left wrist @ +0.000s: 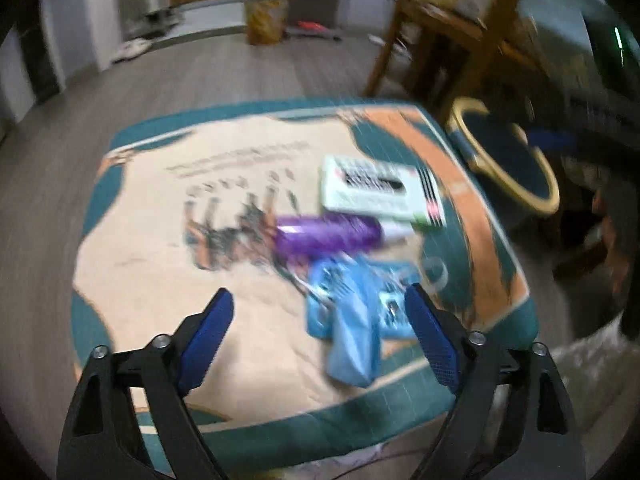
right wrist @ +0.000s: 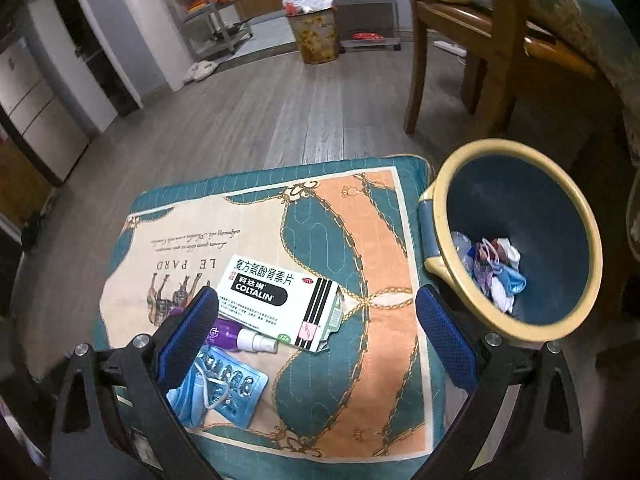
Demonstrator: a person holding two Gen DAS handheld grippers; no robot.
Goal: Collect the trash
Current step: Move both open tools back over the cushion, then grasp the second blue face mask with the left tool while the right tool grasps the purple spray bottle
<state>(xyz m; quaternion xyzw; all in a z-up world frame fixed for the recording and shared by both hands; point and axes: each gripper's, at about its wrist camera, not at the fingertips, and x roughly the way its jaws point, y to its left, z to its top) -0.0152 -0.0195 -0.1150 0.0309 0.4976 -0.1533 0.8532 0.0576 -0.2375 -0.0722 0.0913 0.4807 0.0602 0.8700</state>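
Observation:
On a patterned cushion (right wrist: pixel 360 240) lie a white medicine box (right wrist: pixel 280 300), a purple spray bottle (right wrist: pixel 236 334), a blue face mask (right wrist: pixel 192 398) and a blue blister pack (right wrist: pixel 240 388). The left wrist view, blurred, shows the box (left wrist: pixel 380 192), the bottle (left wrist: pixel 328 236) and the mask (left wrist: pixel 352 332). My left gripper (left wrist: pixel 320 316) is open and empty above the cushion, just left of the mask. My right gripper (right wrist: pixel 316 328) is open and empty above the box. A blue bin with a yellow rim (right wrist: pixel 576 216) stands right of the cushion and holds some trash (right wrist: pixel 492 268).
A wooden chair (right wrist: pixel 480 40) stands behind the bin. A second, patterned bin (right wrist: pixel 316 36) full of rubbish stands far back on the wood floor. Metal shelves (right wrist: pixel 216 12) and cabinets (right wrist: pixel 40 112) line the far left wall.

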